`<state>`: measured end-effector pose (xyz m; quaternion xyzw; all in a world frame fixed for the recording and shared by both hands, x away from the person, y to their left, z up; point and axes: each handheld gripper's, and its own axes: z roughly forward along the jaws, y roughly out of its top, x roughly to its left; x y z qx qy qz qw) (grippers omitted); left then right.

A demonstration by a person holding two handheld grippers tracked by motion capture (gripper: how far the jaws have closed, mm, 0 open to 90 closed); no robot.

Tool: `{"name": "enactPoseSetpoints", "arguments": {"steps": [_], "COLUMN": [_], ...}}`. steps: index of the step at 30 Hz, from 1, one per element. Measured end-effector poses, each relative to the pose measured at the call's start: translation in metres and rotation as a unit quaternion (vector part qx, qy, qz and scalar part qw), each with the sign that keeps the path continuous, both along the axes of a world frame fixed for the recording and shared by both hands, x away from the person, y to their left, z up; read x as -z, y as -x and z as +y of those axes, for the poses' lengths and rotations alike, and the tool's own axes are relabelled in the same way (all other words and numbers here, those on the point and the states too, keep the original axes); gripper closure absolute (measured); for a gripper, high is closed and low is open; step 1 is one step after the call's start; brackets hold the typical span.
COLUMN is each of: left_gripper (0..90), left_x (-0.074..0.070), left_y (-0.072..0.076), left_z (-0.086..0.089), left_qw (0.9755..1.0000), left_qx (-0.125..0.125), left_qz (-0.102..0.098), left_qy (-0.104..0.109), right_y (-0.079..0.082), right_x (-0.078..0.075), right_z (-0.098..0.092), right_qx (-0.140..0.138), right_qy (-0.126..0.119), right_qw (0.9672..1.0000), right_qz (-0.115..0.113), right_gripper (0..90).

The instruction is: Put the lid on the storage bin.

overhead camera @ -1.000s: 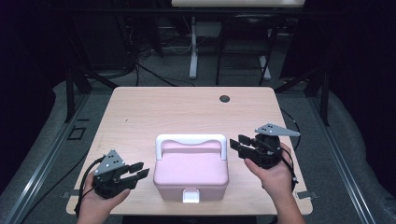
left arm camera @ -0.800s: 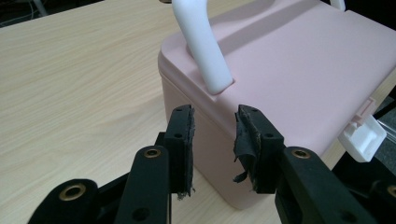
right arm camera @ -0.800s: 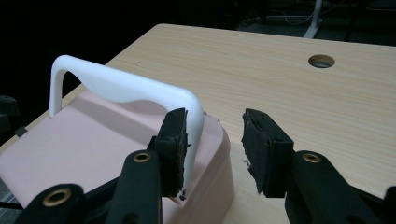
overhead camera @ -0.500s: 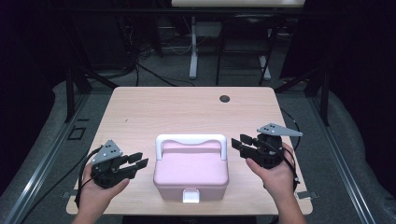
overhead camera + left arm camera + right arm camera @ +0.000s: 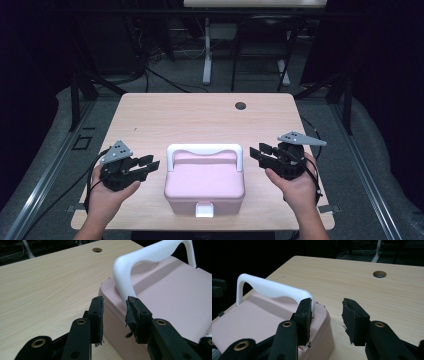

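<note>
While a pink box (image 5: 204,185) with a raised white handle (image 5: 204,150) sits at the near edge of a wooden table (image 5: 200,115), a person's two hands hold a gripper on either side of it. At the box's left, the left gripper (image 5: 146,165) points toward the box's side wall, its jaws parted with nothing between them; in the left gripper view (image 5: 114,315) the box corner and one end of the handle lie just beyond the pads. At the right, the right gripper (image 5: 261,154) likewise stands open and empty, aimed at the box's far right corner, near it but apart. A round cable hole (image 5: 240,106) marks the table's far side.
</note>
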<state>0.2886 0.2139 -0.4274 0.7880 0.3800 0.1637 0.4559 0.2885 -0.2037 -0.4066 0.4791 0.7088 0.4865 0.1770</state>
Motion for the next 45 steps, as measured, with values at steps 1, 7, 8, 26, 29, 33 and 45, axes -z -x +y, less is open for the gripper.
{"name": "enactPoseSetpoints", "arguments": {"steps": [1, 7, 8, 26, 29, 33, 45], "left_gripper": [65.9, 65.5, 65.4, 58.3, 56.9, 54.3, 52.0], "left_x": [-0.001, -0.004, -0.004, 0.014, 0.017, 0.022, 0.038], "left_y": [-0.003, -0.016, -0.018, -0.039, -0.040, -0.040, -0.039], "left_z": [0.000, -0.002, -0.002, 0.024, 0.030, 0.036, 0.044], "left_qw": [1.0000, 1.0000, 1.0000, 0.9983, 0.9977, 0.9968, 0.9961], "left_qx": [-0.002, -0.006, -0.009, -0.056, -0.064, -0.077, -0.084], "left_qz": [0.000, 0.003, 0.002, 0.017, 0.021, 0.018, 0.025], "left_qy": [0.000, -0.001, 0.001, 0.009, 0.010, 0.011, 0.008], "right_y": [0.000, 0.000, -0.001, -0.003, -0.003, -0.002, 0.002], "right_x": [0.000, -0.003, -0.002, 0.022, 0.027, 0.034, 0.055], "right_z": [0.000, -0.001, -0.001, -0.015, -0.017, -0.019, -0.030], "right_qx": [0.000, 0.001, 0.002, 0.025, 0.029, 0.035, 0.052], "right_qy": [0.000, 0.009, 0.008, 0.031, 0.029, 0.031, 0.026], "right_qw": [1.0000, 0.9999, 0.9999, 0.9992, 0.9991, 0.9989, 0.9982], "right_qz": [-0.001, -0.008, -0.008, 0.006, 0.010, 0.007, 0.010], "right_gripper": [58.6, 56.5, 56.1, 51.6, 51.5, 51.1, 50.6]}}
